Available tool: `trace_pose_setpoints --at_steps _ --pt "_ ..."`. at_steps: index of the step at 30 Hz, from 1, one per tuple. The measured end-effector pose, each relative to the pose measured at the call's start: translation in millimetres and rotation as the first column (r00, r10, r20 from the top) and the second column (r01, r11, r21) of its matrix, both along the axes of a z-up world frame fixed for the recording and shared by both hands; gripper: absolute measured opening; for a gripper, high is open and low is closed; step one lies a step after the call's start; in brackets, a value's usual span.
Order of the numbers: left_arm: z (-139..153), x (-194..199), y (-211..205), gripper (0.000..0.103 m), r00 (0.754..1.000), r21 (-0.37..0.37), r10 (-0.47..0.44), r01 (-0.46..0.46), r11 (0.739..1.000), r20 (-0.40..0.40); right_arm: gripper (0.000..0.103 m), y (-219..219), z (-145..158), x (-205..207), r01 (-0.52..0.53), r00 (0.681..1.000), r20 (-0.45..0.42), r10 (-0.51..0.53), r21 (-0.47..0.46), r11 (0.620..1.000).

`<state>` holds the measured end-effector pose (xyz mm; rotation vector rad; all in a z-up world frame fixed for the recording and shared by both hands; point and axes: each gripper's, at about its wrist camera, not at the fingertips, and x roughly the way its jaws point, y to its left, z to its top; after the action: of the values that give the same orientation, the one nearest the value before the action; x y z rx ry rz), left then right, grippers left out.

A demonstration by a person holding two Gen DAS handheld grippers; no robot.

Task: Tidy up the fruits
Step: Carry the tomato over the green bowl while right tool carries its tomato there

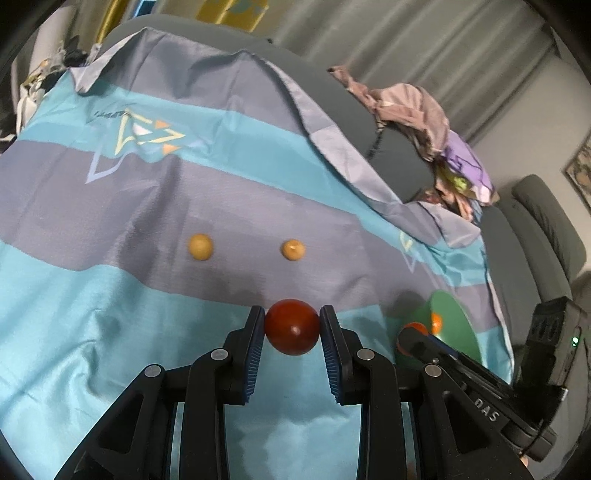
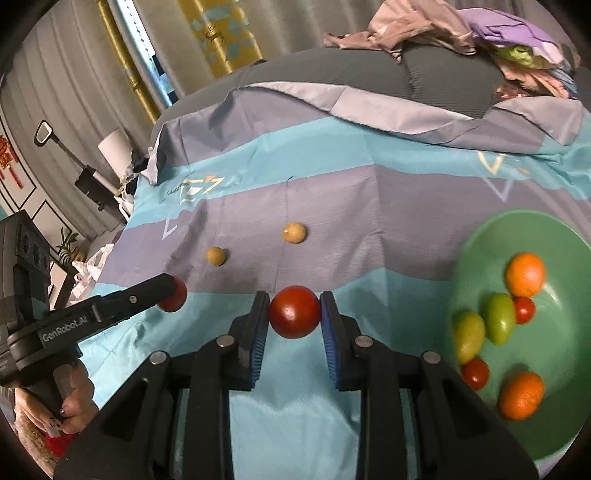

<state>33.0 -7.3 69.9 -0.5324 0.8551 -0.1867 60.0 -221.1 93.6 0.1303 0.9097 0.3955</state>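
Observation:
In the left wrist view my left gripper [image 1: 292,312] is shut on a red tomato [image 1: 291,332], held above the striped blue and grey cloth [image 1: 110,295]. My right gripper [image 2: 294,301] is shut on a second red tomato [image 2: 294,319]. Two small tan fruits [image 2: 215,255] [image 2: 294,232] lie on the cloth beyond both grippers. To the right sits a green plate [image 2: 517,229] holding two oranges [image 2: 525,275], two green fruits [image 2: 499,323] and two small red tomatoes [image 2: 475,373]. The left gripper [image 2: 173,291] also shows at the left of the right wrist view.
The cloth covers a grey sofa [image 2: 332,70], with its far edge folded back. A pile of clothes [image 2: 480,33] lies at the far right. A hand [image 2: 70,410] grips the left gripper's handle. Curtains and a lamp stand beyond the left side.

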Motion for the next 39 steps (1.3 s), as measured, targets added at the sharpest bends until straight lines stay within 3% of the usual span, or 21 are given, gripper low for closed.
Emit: trace_pose_setpoints --at_steps 15,19,28,39 --pt "30.9 -13.9 -66.1 0.030 0.986 0.087 -0.124 0.115 0.990 0.114 0.029 -50.6 40.9 -16.9 0.075 0.989 0.124 -0.080 0.043 0.996" --pt "34.1 -17.8 -88.6 0.030 0.978 0.074 -0.147 0.137 0.988 0.150 0.029 -74.0 48.6 -21.3 0.121 0.981 0.149 -0.128 0.050 0.991" --pt "33.9 -6.5 -146.7 0.030 0.956 0.051 -0.259 0.255 0.966 0.138 0.029 -120.2 54.7 -27.4 0.207 0.964 0.148 -0.220 0.096 0.974" --pt "26.5 5.9 -202.7 0.030 0.926 0.078 -0.363 0.356 0.931 0.100 0.029 -161.0 46.4 -28.8 0.298 0.945 0.102 -0.310 0.119 0.947"
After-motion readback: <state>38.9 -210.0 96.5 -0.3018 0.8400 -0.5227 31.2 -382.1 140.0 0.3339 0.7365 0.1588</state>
